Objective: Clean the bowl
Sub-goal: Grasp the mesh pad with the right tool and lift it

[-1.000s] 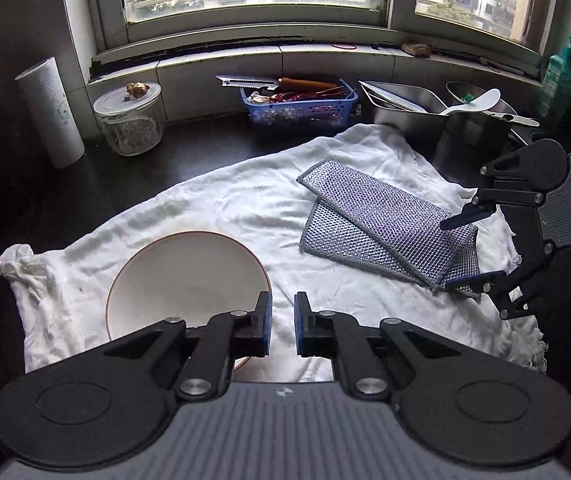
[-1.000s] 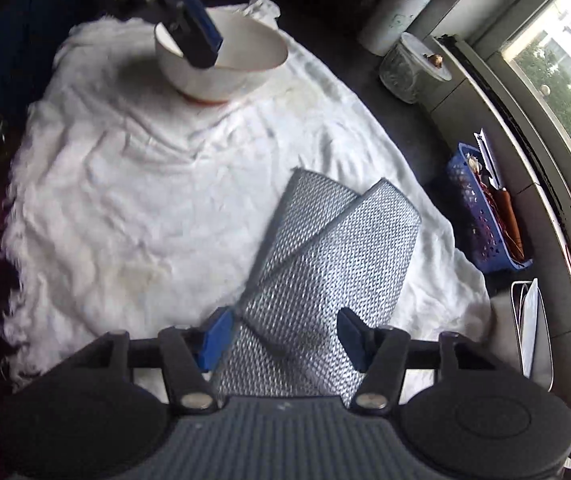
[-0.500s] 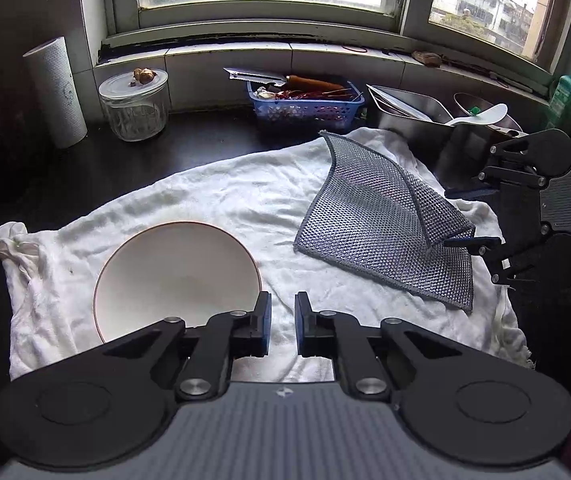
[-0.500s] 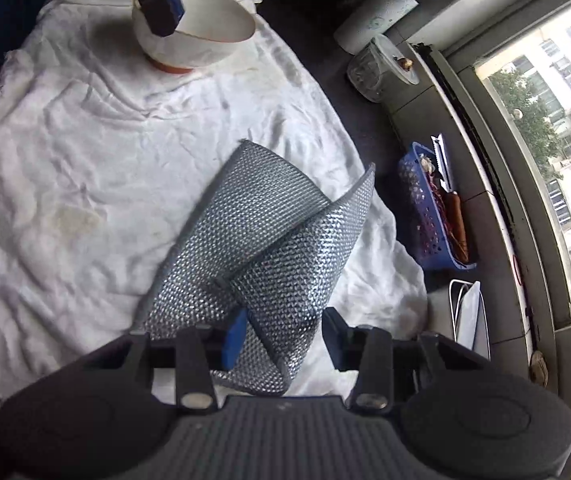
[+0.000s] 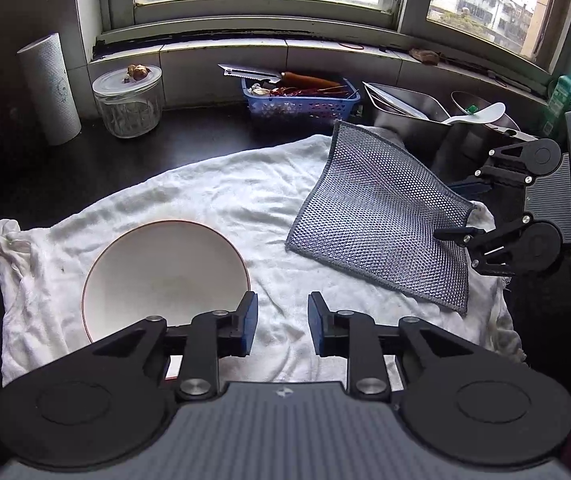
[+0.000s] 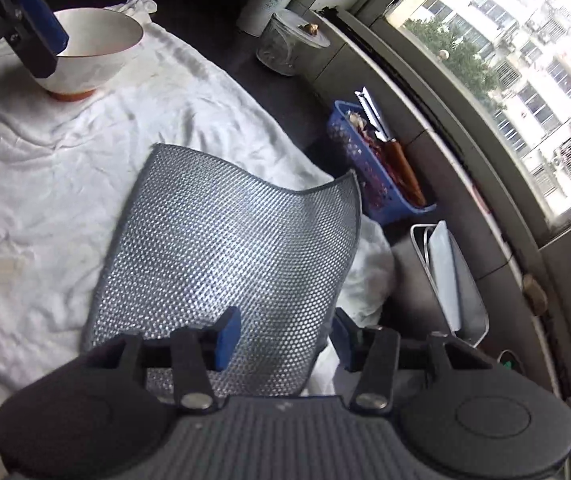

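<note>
Right now your right gripper (image 6: 281, 338) holds the mesh cloth (image 6: 225, 248) only by its near edge, fingers apparently easing apart, so it could slip onto the white towel (image 5: 205, 200) before reaching the bowl (image 5: 165, 276) beside your opening, empty left gripper (image 5: 281, 320).

right tool (image 6: 281, 336): opening, mesh cloth (image 6: 229, 248) between | bowl (image 6: 97, 48): on towel (image 6: 45, 168)
</note>
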